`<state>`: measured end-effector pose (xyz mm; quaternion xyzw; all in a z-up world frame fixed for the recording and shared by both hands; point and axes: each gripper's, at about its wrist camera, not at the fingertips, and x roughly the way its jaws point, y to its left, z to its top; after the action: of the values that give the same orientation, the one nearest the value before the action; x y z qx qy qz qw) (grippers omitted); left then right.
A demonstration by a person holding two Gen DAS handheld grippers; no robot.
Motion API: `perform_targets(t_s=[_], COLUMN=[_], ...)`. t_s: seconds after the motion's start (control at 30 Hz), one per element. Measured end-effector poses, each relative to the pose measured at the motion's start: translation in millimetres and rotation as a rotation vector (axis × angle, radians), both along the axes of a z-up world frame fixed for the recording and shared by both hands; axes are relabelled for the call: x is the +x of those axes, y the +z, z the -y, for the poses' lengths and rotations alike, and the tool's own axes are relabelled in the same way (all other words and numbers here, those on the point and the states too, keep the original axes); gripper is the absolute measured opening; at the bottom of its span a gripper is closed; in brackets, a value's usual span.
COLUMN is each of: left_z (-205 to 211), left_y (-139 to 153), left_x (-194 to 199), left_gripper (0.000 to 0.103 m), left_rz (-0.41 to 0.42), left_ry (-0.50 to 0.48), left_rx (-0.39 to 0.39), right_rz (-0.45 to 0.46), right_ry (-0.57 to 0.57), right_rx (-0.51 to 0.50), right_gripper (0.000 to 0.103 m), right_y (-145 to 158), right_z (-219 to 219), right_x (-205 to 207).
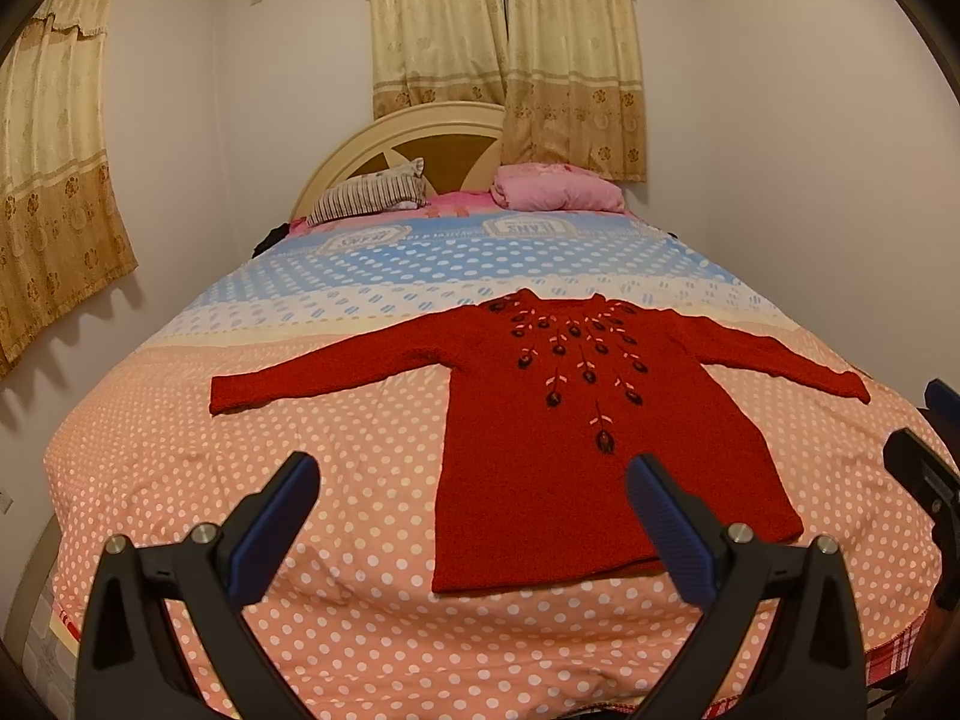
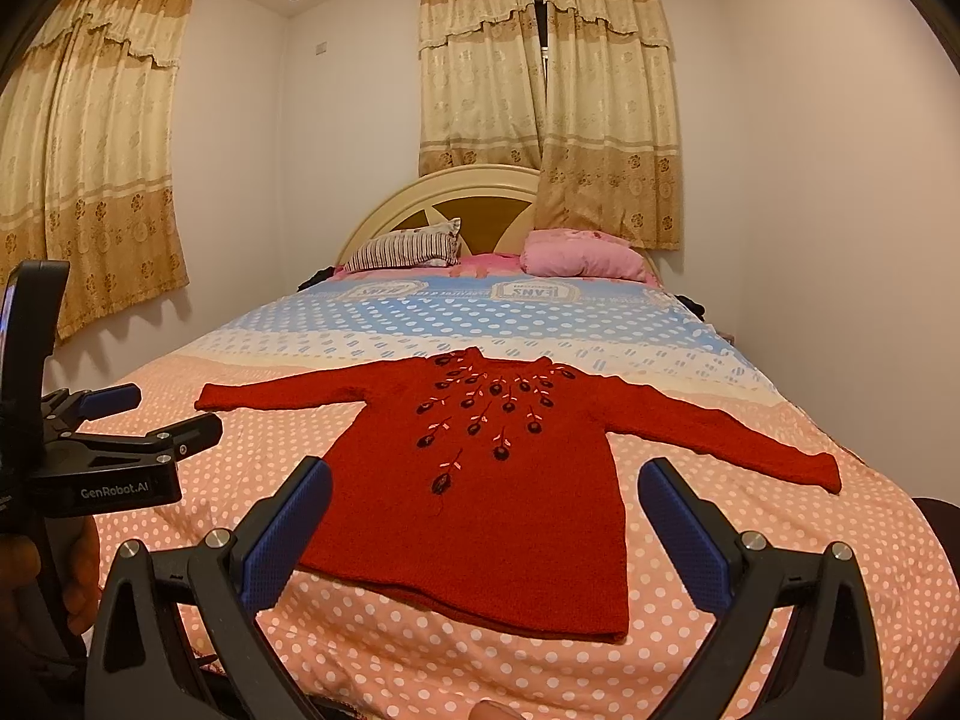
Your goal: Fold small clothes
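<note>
A small red knitted sweater [image 1: 540, 450] [image 2: 498, 510] with dark embroidered flowers on the chest lies flat on the bed, both sleeves spread out and its hem toward me. My left gripper [image 1: 474, 474] hovers open above the bed's near edge, over the hem's left part, its fingers empty. My right gripper [image 2: 483, 480] is open too, held above the lower half of the sweater without touching it. The left gripper [image 2: 150, 414] also shows at the left of the right wrist view, open. At the right edge of the left wrist view part of the right gripper [image 1: 927, 462] is visible.
The bed has a polka-dot cover [image 1: 300, 450], orange near me and blue farther off. A striped pillow [image 1: 372, 195] and a pink pillow [image 1: 558, 189] lie by the round headboard [image 1: 414, 138]. Curtains [image 1: 510, 60] hang behind. Walls close in on both sides.
</note>
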<state>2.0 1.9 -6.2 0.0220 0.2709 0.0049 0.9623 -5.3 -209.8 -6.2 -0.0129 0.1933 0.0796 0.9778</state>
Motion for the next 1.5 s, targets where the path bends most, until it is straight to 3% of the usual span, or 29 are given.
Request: perform_targets(t_s=[1.1,1.27,1.5], left_z=[3,6,1], left_y=[-9,-19,-34], left_x=[5,17,55], left_gripper=[0.103,0.103,0.103], left_rz=[-0.024,-0.039,-0.084], left_ry=[-0.002,-0.004,0.023], left_rx=[-0.01,0.014,0.049], right_rz=[-0.013,-0.024,-0.114], right_ry=[0.045,0.034,0.01], right_rx=[0.038,0.023,0.053], right_gripper=[0.102,0.102,0.102], right_y=[-12,-22,-36], right_z=[4,8,35], right_x=[9,22,63])
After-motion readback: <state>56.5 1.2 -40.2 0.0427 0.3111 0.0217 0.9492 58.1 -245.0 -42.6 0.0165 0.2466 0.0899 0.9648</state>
